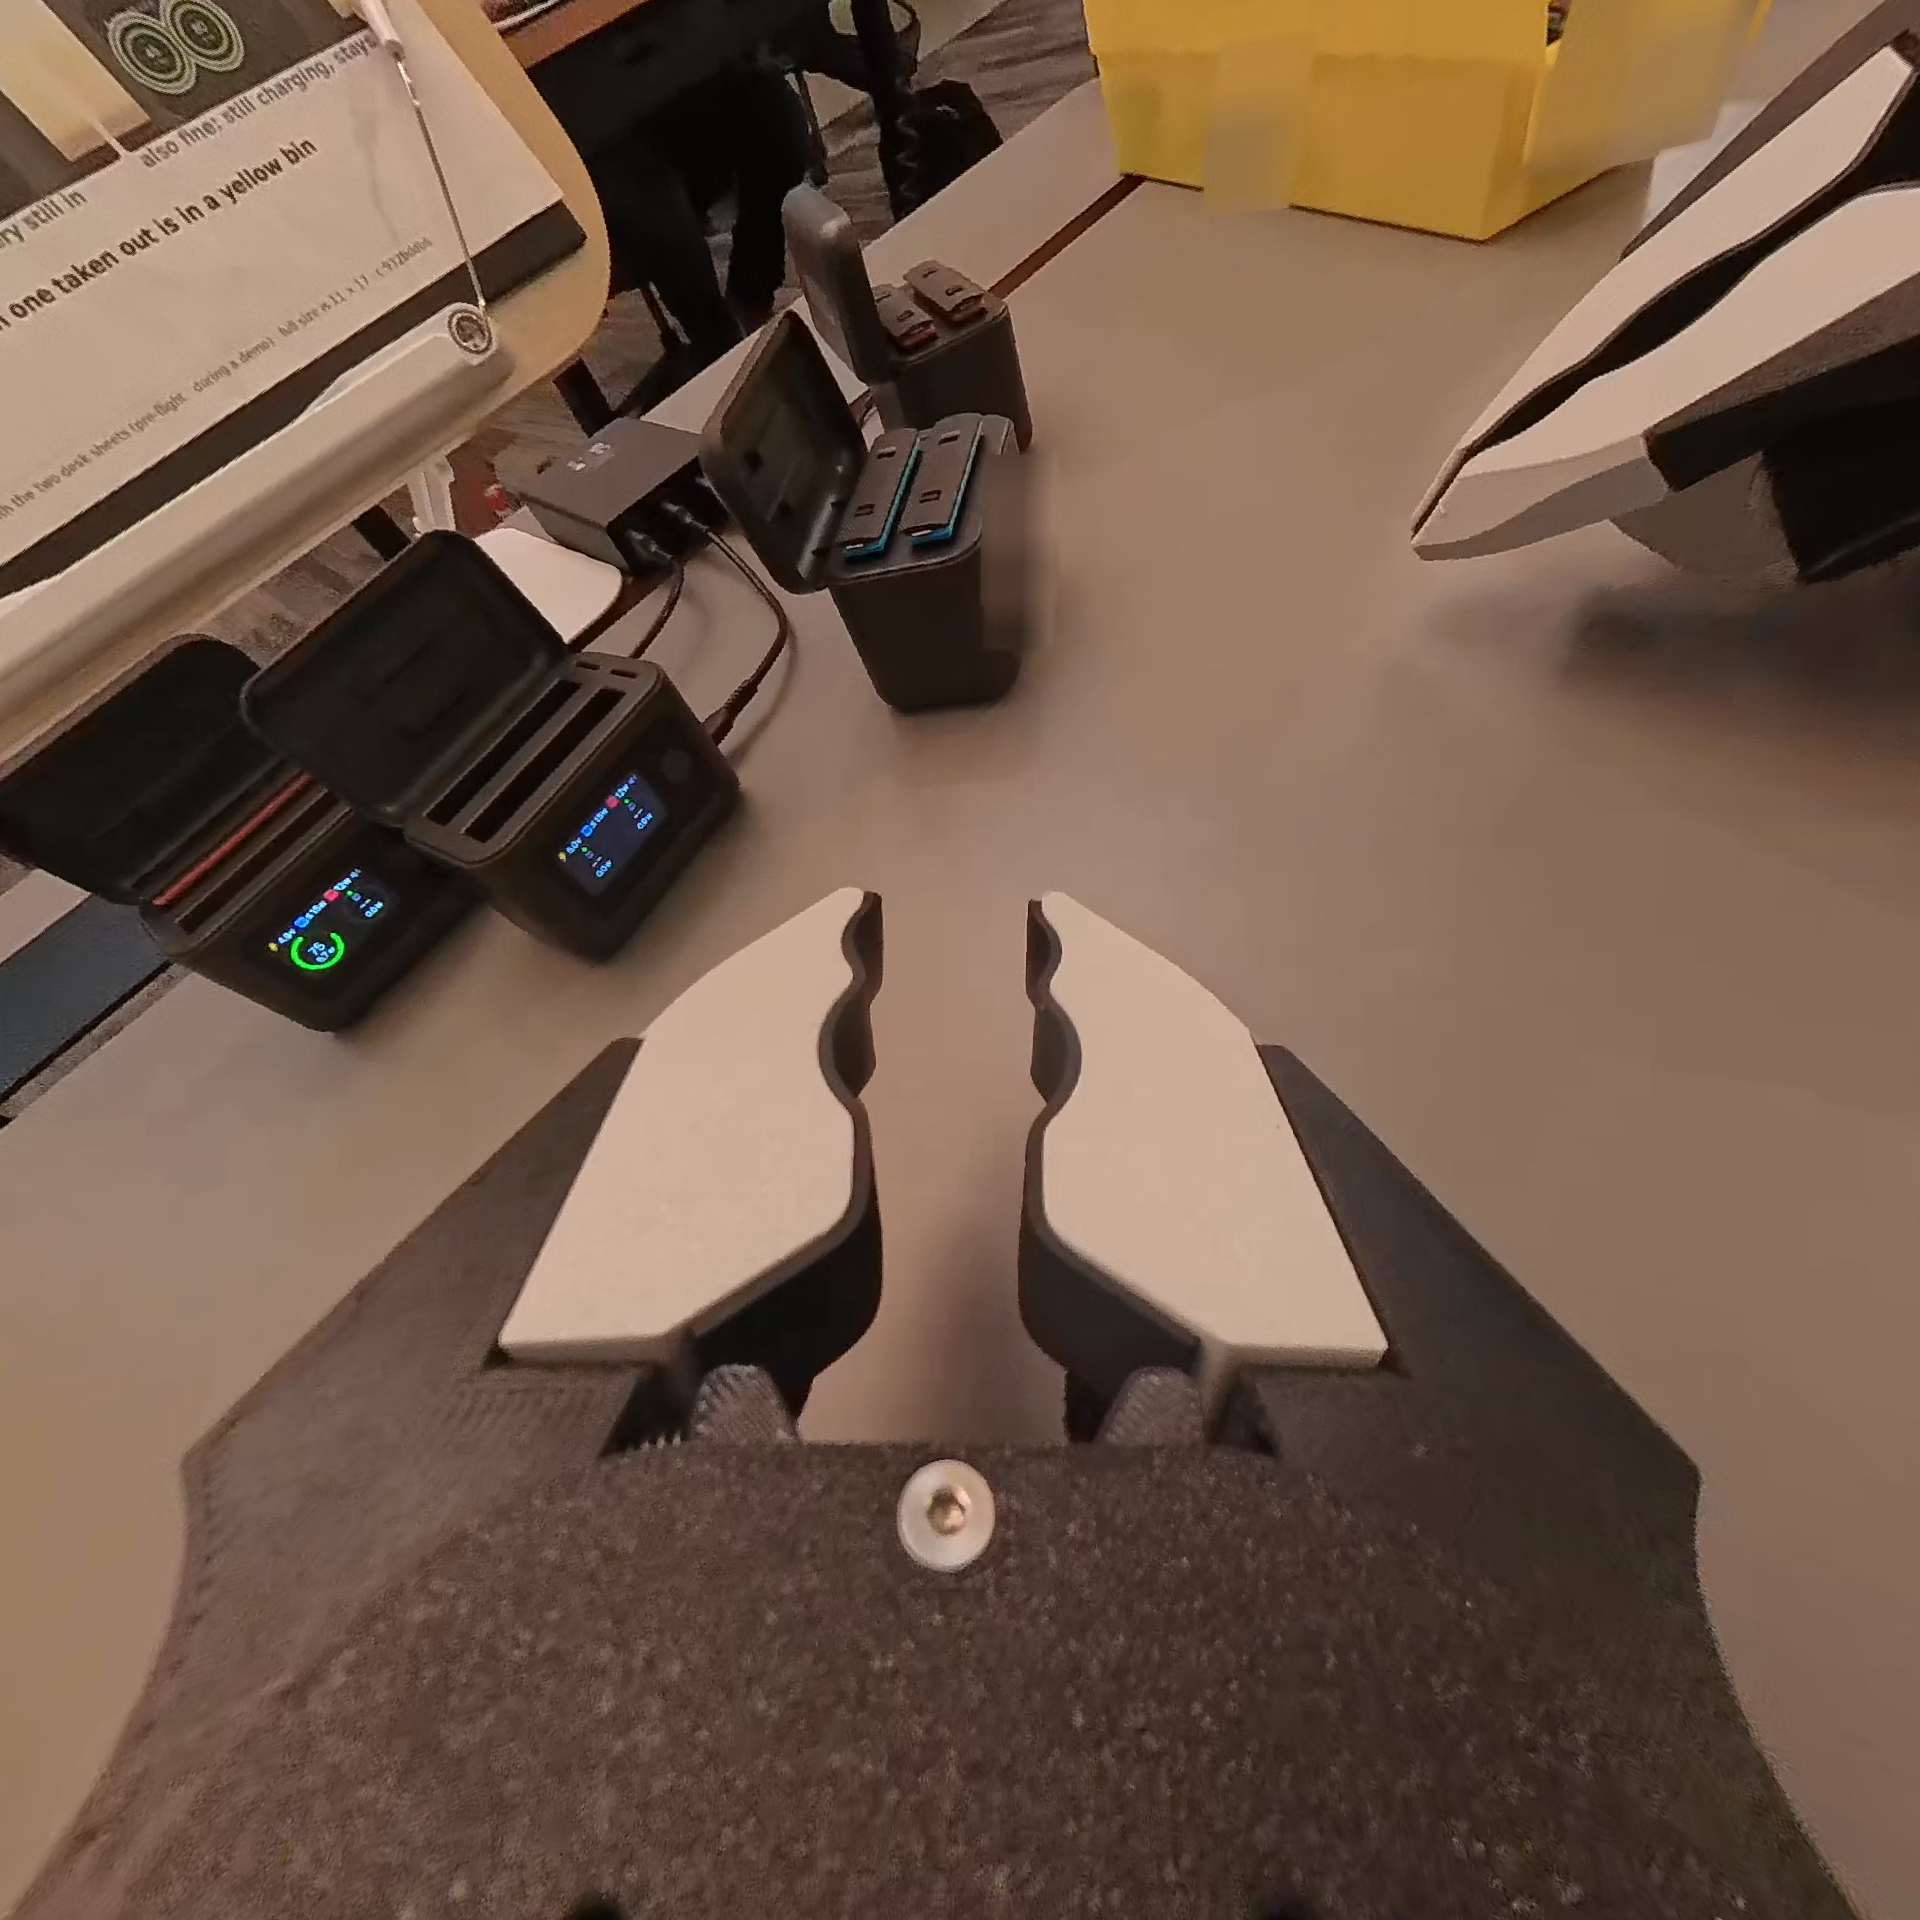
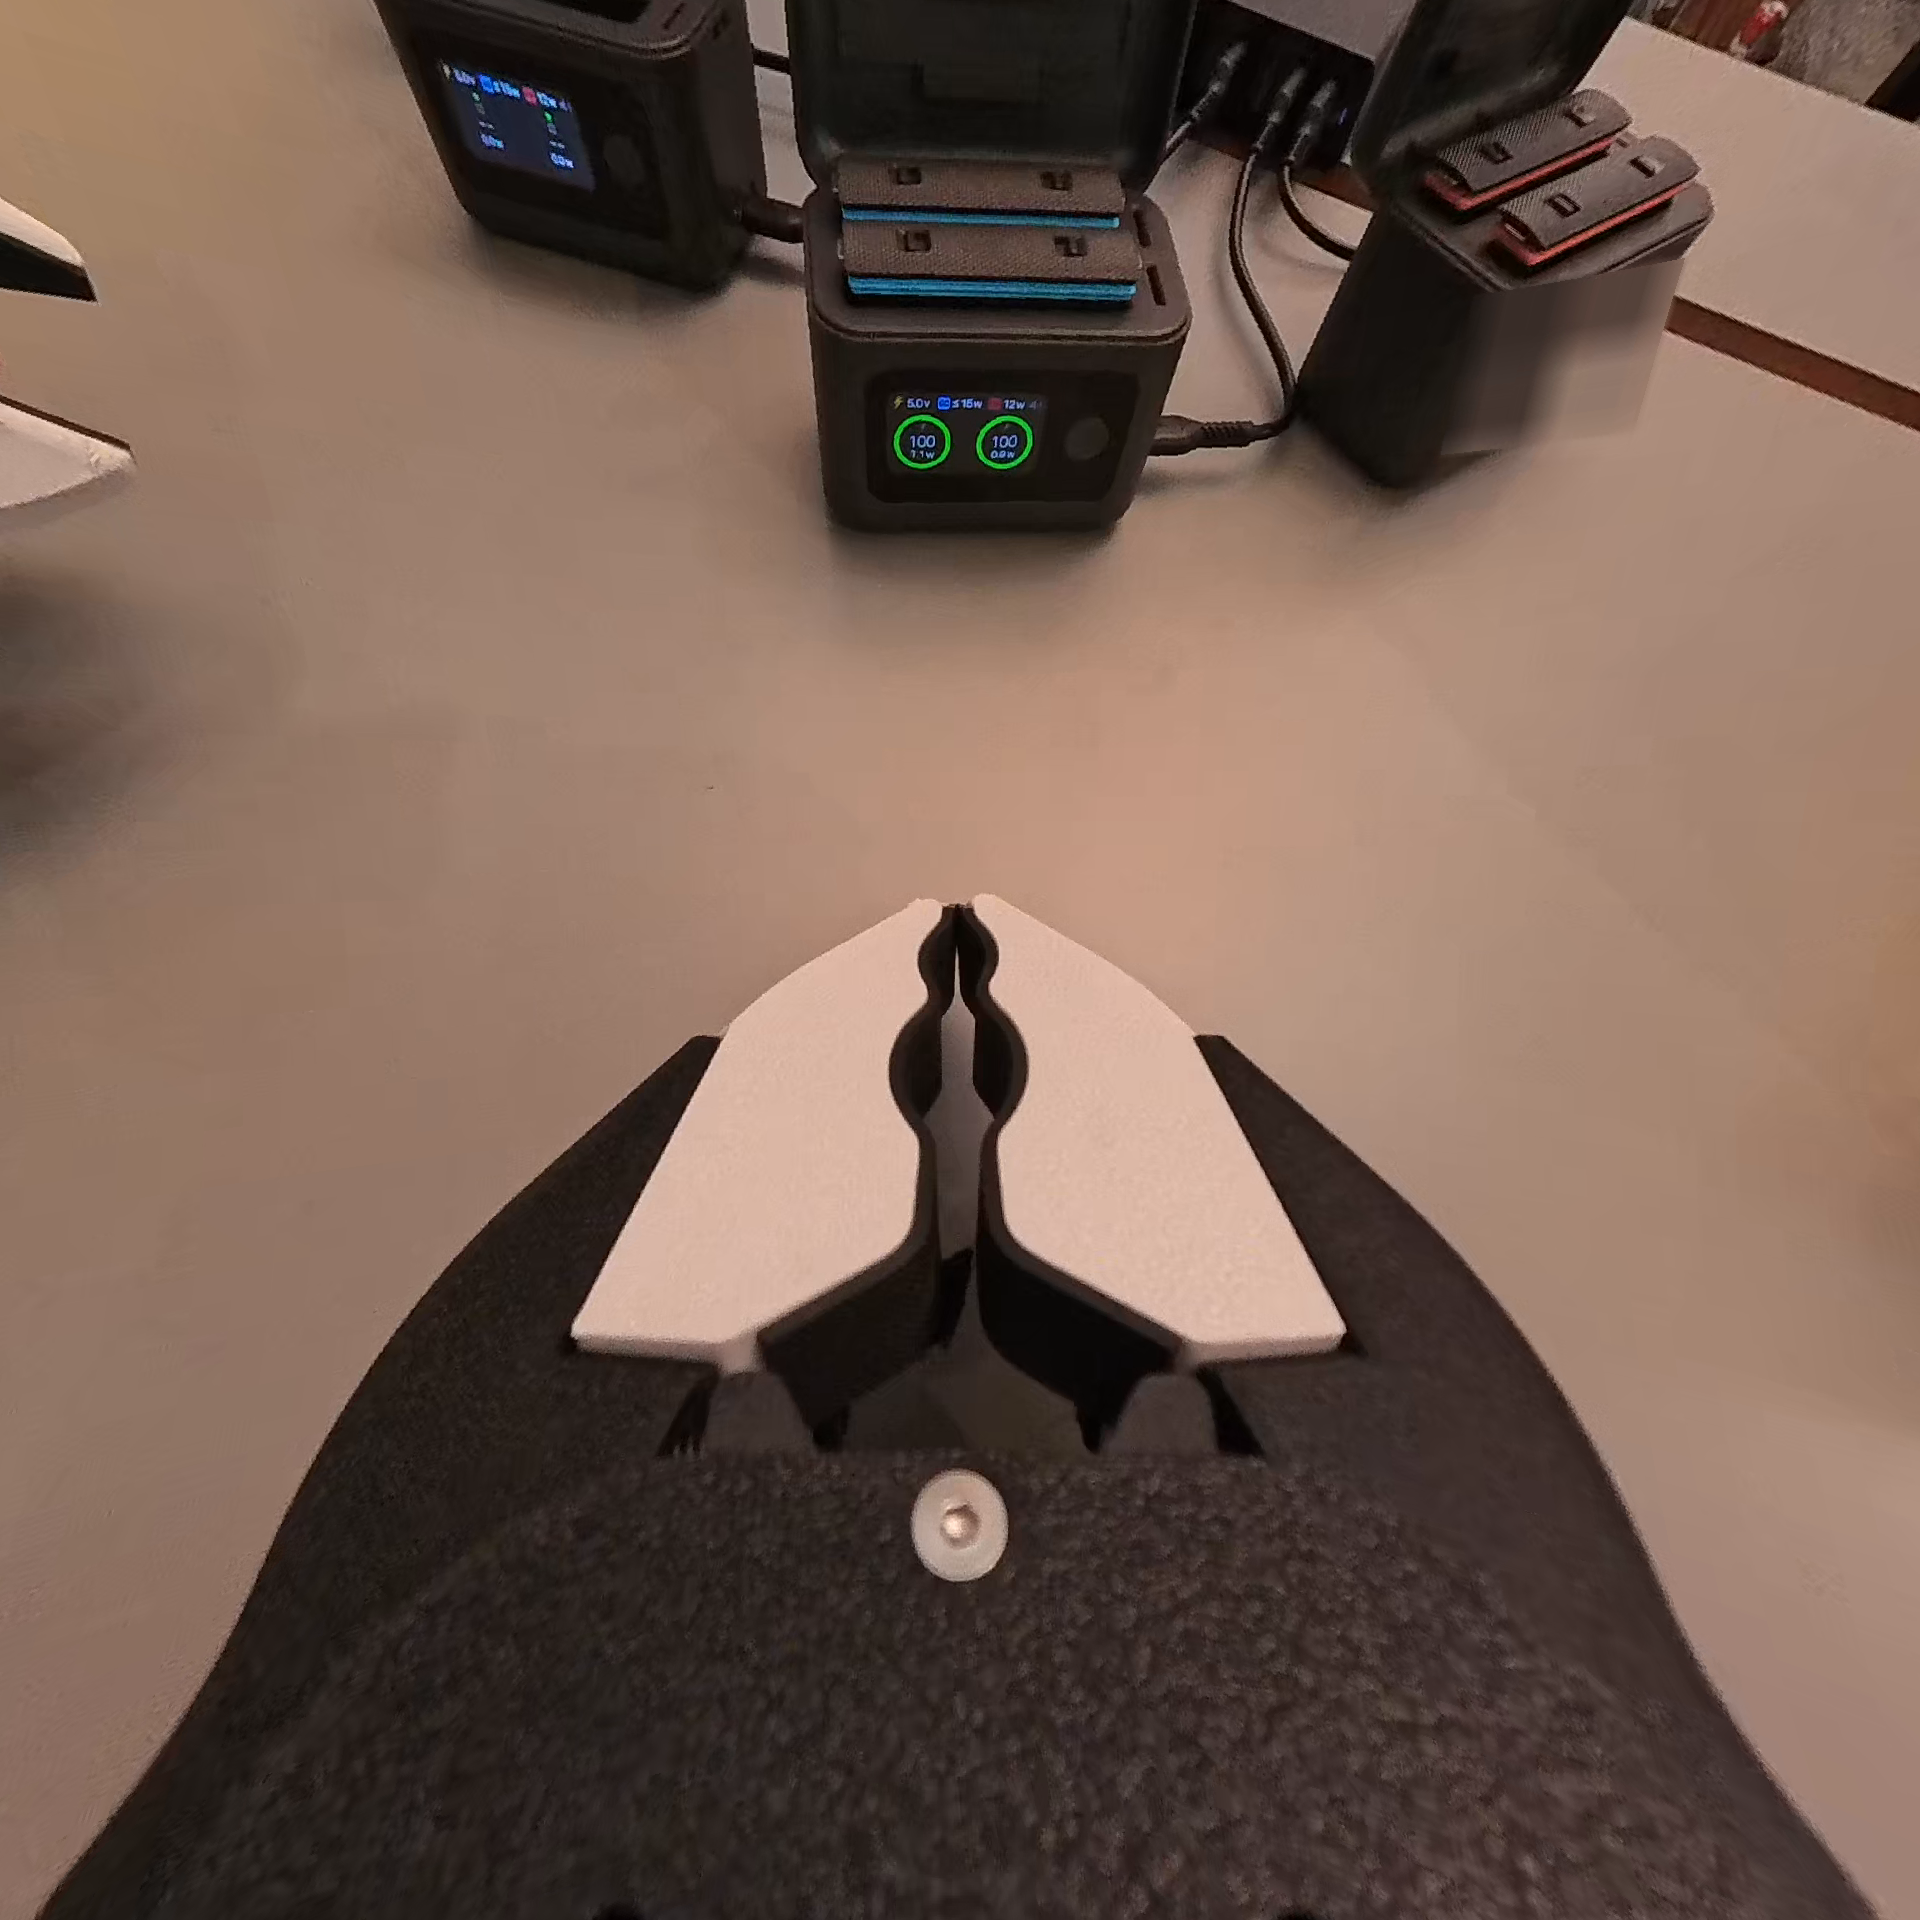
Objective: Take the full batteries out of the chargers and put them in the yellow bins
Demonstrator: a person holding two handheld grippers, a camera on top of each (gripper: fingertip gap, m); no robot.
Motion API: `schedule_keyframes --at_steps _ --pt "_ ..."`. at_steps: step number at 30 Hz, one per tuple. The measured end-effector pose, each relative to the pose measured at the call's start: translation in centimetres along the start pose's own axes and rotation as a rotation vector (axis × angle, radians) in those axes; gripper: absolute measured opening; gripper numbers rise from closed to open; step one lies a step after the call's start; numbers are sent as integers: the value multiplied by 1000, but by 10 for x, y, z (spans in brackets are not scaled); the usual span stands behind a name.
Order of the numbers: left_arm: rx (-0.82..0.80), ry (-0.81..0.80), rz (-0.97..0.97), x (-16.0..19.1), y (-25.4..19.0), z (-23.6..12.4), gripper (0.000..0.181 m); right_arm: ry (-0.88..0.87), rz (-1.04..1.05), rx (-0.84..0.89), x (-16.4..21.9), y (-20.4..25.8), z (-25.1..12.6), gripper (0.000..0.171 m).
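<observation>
Straight ahead of your right tool (image 2: 958,906), a black charger (image 2: 997,416) stands on the grey desk (image 2: 520,727) with its lid tipped back and two blue-edged batteries (image 2: 982,244) seated side by side in its slots. Its front screen shows two closed green rings. Your right tool is pressed together at the tips, holding nothing, and sits well apart from that charger. To the right of it, a second charger (image 2: 1496,312) carries two red-edged batteries (image 2: 1548,171); its front is blurred, so you cannot tell what its screen shows. A third charger (image 2: 582,135) with a lit screen stands at the upper left, cables running behind.

Your left tool (image 1: 954,914) is spread, empty, hovering over bare desk. To its left stand two open chargers: the nearer one (image 1: 312,914) shows a single green ring and seems to hold one red-edged battery (image 1: 234,831), while the next (image 1: 592,821) has empty slots. Farther back is the blue-battery charger again, beside a black power hub (image 1: 613,488). A yellow bin (image 1: 1351,104) sits at the far edge of the desk, well apart from both tools. A printed sheet on a stand (image 1: 208,260) fills the upper left.
</observation>
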State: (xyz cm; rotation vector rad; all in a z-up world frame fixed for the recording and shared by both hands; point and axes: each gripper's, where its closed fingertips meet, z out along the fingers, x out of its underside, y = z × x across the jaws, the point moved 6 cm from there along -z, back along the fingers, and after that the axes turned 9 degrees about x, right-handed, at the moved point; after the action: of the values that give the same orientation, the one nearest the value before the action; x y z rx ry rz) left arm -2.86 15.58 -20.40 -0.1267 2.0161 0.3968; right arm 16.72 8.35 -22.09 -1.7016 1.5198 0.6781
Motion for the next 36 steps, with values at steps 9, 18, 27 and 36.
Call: schedule_keyframes --at_steps 9,18,27,36 --pt "-14 18 5 2 0 2 26 -8 9 -15 1 0 0 0" --pt "-26 45 -33 6 4 4 26 -26 -4 -12 -2 1 -3 0" --pt "-23 55 -85 5 5 14 26 -153 -68 -20 -50 -1 -13 14" --pt "-24 59 -75 6 4 15 26 -136 -91 -85 -96 -5 46 74"
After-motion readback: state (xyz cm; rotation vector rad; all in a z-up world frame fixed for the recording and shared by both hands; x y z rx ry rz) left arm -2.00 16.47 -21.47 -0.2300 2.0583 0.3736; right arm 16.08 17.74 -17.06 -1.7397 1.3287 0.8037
